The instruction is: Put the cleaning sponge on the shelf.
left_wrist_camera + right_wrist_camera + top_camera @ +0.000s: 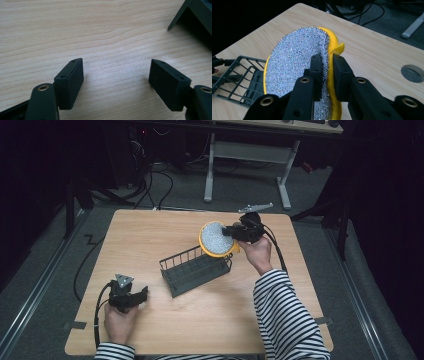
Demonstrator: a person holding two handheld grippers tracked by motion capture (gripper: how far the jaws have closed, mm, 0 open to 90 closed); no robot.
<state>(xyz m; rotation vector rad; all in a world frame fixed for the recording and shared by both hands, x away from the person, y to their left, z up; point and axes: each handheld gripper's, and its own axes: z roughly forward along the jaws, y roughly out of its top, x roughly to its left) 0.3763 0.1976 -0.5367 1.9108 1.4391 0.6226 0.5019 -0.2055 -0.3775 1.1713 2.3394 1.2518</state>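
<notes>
On a pale wood table (pixel 200 320) (dark room, grey floor), the right gripper (pixel 327 65) clamps a sponge (pixel 297 62); the left gripper (pixel 116 75) gapes.

No readable text, labels, brands, numbers or signs in any view.
</notes>
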